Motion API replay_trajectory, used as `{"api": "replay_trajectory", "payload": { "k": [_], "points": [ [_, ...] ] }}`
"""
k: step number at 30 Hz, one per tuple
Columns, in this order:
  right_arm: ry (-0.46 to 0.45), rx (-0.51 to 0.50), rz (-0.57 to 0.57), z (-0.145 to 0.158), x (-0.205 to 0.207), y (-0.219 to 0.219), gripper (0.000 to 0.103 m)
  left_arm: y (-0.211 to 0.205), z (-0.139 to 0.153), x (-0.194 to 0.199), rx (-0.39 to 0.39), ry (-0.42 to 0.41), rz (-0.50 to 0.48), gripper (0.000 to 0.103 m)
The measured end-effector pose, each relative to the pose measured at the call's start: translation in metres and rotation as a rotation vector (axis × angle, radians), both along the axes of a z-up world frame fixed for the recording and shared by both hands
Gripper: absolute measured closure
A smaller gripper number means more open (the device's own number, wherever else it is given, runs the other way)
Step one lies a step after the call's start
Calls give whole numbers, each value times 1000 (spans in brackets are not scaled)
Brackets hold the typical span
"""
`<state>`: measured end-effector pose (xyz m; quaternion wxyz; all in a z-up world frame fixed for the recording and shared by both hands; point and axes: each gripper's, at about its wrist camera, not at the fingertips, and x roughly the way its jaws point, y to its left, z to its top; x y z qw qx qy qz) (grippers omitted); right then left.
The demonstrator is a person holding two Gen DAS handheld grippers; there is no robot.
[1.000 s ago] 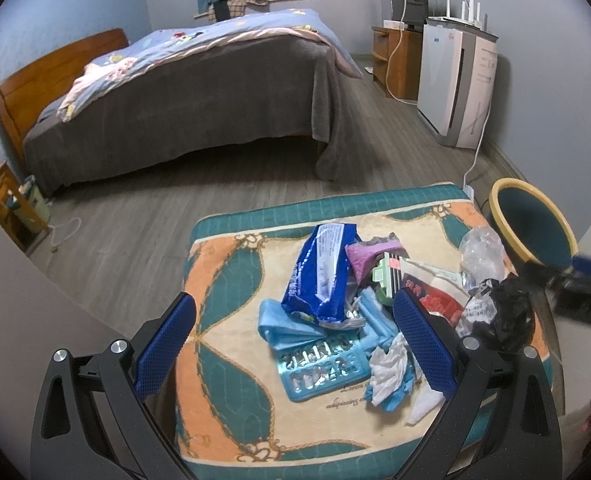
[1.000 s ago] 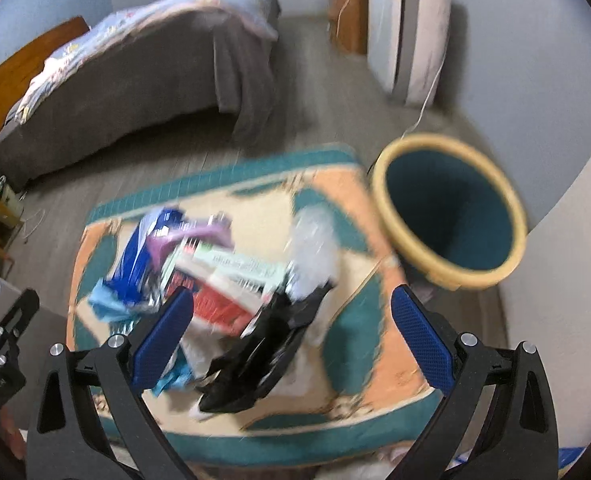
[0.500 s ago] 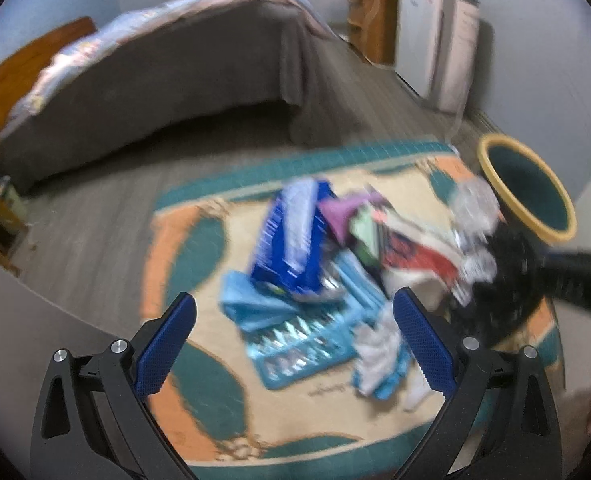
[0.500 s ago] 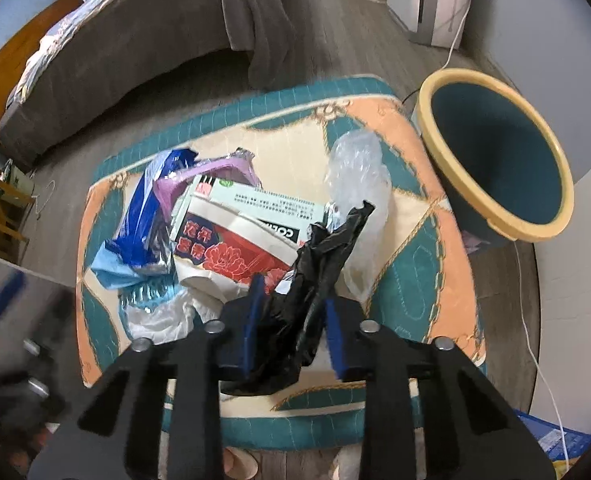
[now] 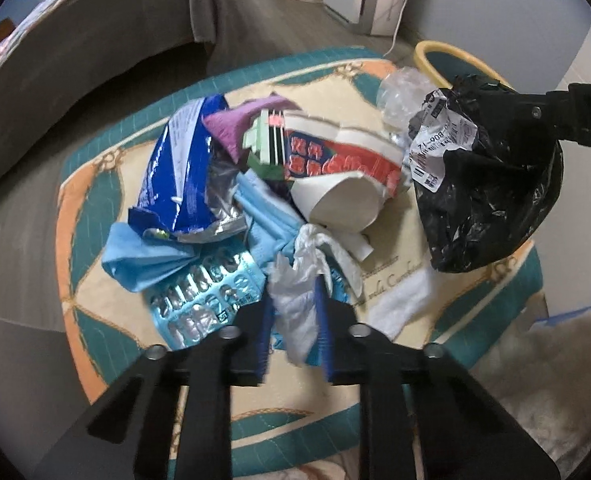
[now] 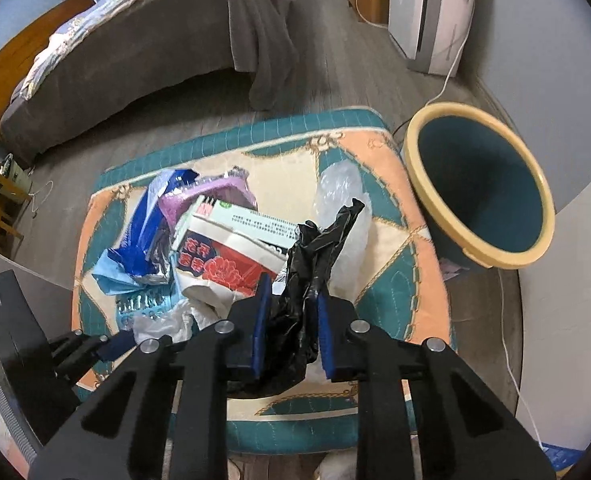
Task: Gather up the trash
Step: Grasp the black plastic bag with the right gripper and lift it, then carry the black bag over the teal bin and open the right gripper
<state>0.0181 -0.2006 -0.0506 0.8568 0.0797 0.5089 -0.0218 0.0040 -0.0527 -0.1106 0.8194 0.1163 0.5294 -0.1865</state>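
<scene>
My left gripper (image 5: 293,320) has its blue pads narrowed onto a crumpled white tissue (image 5: 303,280), which sticks up between them. My right gripper (image 6: 289,320) is pinched on a black plastic bag (image 6: 307,280); the bag's twisted top pokes out past the fingertips.

Only the left wrist view shows the bag from the side: hanging lifted off the cushion (image 5: 95,200), bulging, glossy, with a white barcode label (image 5: 435,144) stuck on it. Only the right wrist view shows the whole bin (image 6: 483,196), teal inside with a yellow rim, ahead-right of my right fingers.

Ahead of the left fingers sits the rest of the pile: blue foil wrapper (image 5: 179,172), blister pack (image 5: 203,300), red-and-white carton (image 5: 335,164), light blue cloth (image 5: 143,260).
</scene>
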Motion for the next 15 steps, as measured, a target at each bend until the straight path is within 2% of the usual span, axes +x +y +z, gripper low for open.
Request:
{"api": "replay_trajectory", "payload": {
  "k": [5, 8, 12, 15],
  "points": [
    [-73, -7, -10, 25, -5, -11, 84, -1, 25, -9, -1, -89, -34, 99],
    [-104, 10, -19, 35, -4, -19, 88, 1, 39, -13, -28, -126, -38, 100],
    [-150, 33, -14, 53, -2, -28, 90, -4, 72, -21, -49, -251, -68, 100],
    [-181, 72, -9, 64, 0, -37, 91, -8, 96, -20, -72, -311, -80, 100]
  ]
}}
